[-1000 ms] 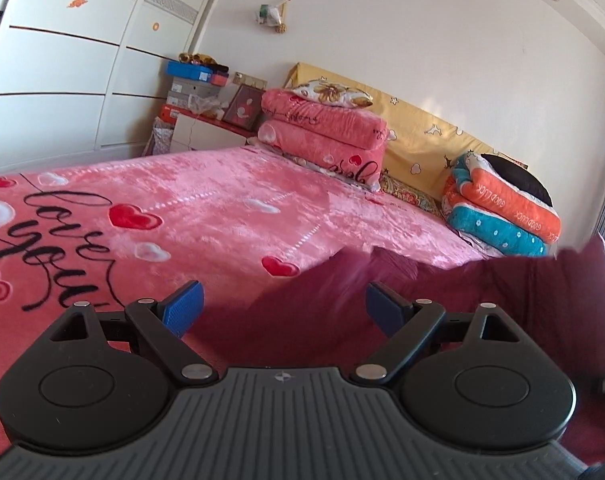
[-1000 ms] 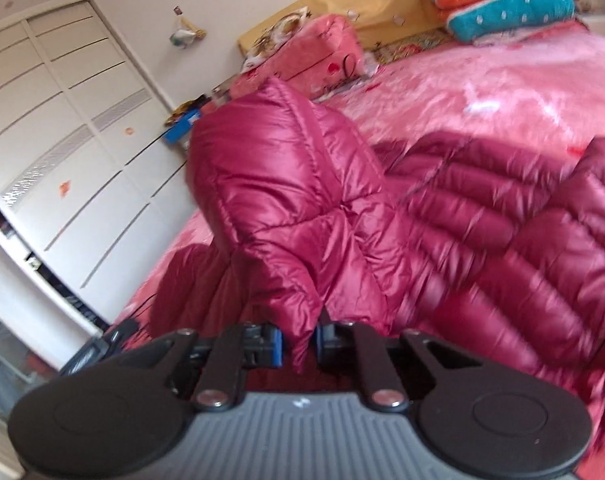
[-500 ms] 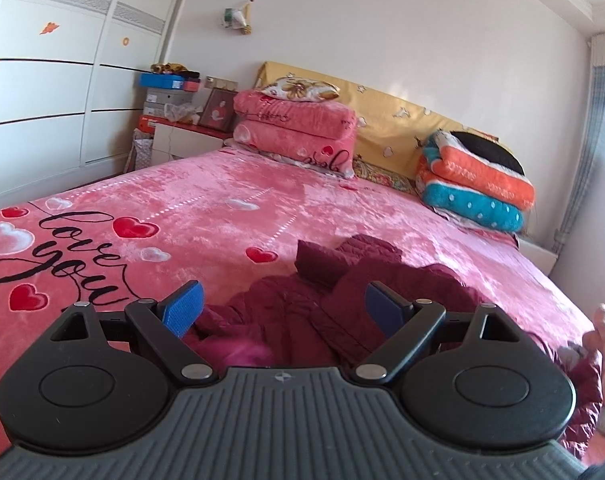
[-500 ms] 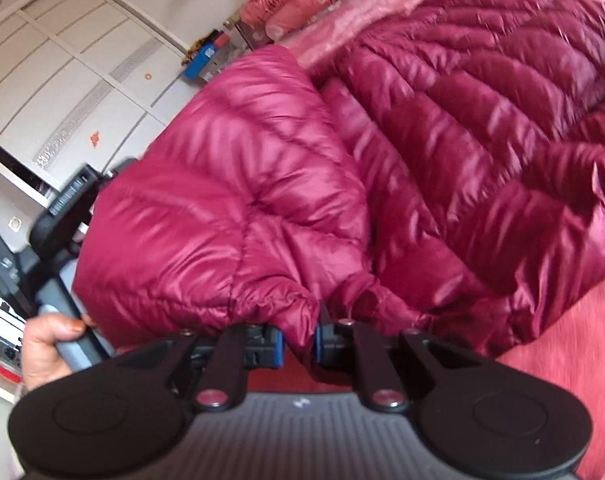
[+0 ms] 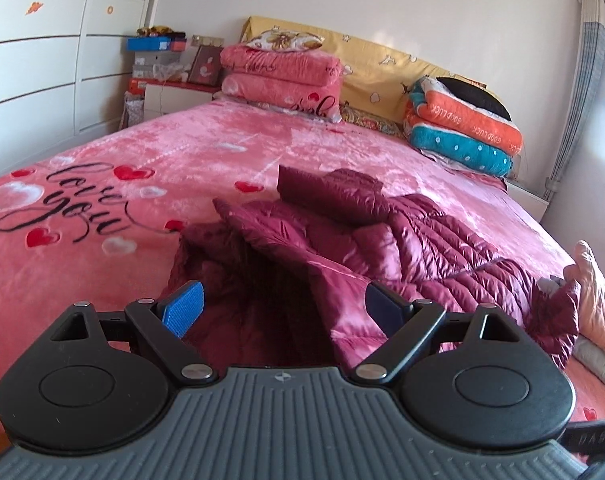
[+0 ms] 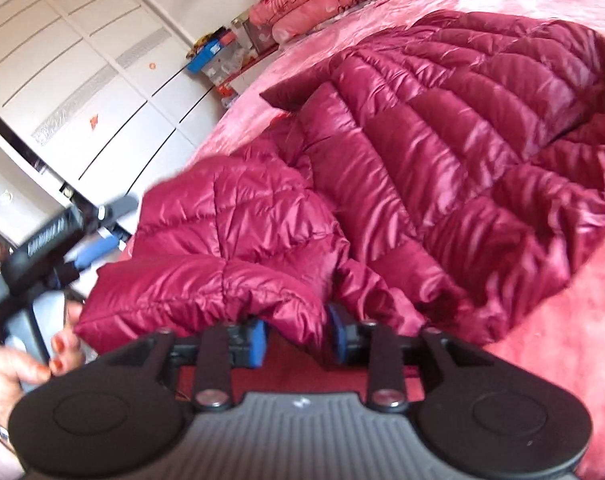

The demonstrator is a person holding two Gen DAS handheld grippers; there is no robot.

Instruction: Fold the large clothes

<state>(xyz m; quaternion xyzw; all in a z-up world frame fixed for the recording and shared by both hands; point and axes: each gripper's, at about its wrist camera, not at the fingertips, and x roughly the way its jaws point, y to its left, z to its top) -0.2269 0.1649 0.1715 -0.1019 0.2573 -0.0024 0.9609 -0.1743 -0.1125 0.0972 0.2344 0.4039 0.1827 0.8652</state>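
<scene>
Folded pink quilts (image 5: pixel 280 76) and an orange-teal blanket stack (image 5: pixel 462 128) line the yellow headboard (image 5: pixel 374 64) beside white wardrobes (image 5: pixel 42 60).

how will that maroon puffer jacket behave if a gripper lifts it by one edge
The puffer jacket would probably flop and drape: it already lies in soft folds on the bed. Its glossy shell looks slippery, so a thin pinch may slide. The puffy quilting suggests it is light for its bulk.

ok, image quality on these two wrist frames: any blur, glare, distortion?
Left wrist: sharp, fisheye bends the wardrobe and walls, daylight sheen on the bedspread. Right wrist: motion blur on the left gripper and bed edge, specular highlights across the down jacket, dark vignette in the corners.
</scene>
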